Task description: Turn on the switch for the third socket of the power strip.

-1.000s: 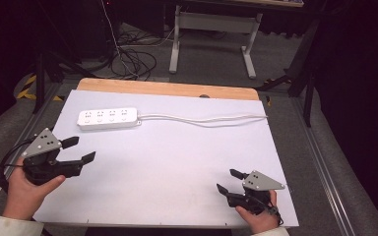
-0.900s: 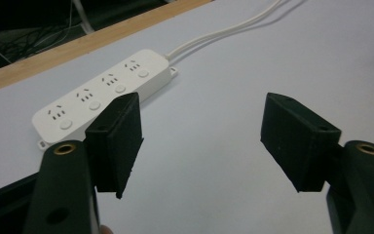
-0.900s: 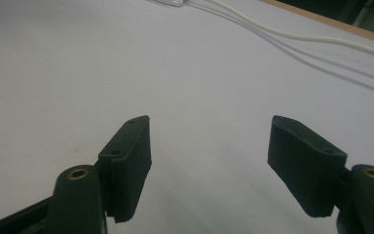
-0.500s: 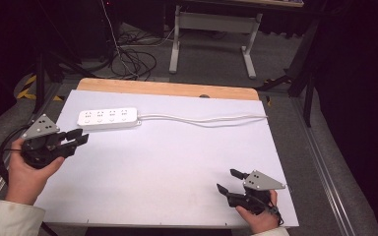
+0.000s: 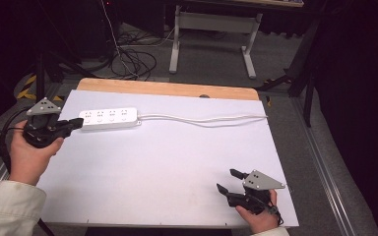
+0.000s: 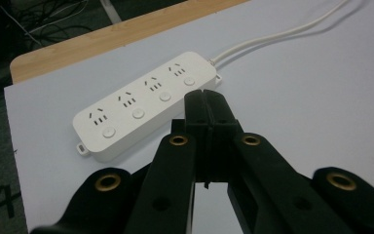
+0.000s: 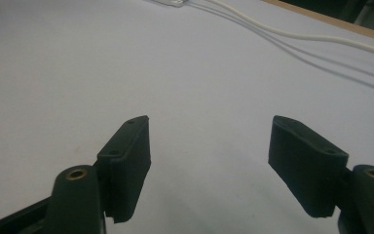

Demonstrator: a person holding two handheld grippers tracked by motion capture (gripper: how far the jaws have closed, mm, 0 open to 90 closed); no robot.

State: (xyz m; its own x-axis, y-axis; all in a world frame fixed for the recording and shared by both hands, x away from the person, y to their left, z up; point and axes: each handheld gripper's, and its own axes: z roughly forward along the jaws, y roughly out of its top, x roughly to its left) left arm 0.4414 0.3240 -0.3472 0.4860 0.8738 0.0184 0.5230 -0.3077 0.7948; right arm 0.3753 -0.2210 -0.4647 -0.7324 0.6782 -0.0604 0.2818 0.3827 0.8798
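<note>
- Left gripper view: left gripper (image 6: 205,105), matte black plastic, jaws just closed flat together, nothing between.
- Power strip (image 6: 143,101): one glossy white rounded bar, four sockets, four buttons, just beyond the tips on the white sheet (image 5: 177,162).
- Right gripper (image 5: 228,181): jaws spread, empty.

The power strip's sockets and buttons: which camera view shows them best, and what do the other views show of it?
The left gripper view: the power strip lies close, with four sockets and four round buttons distinct. The high view shows the whole strip small, with its cord across the table. The right gripper view catches one corner and the cord.
</note>
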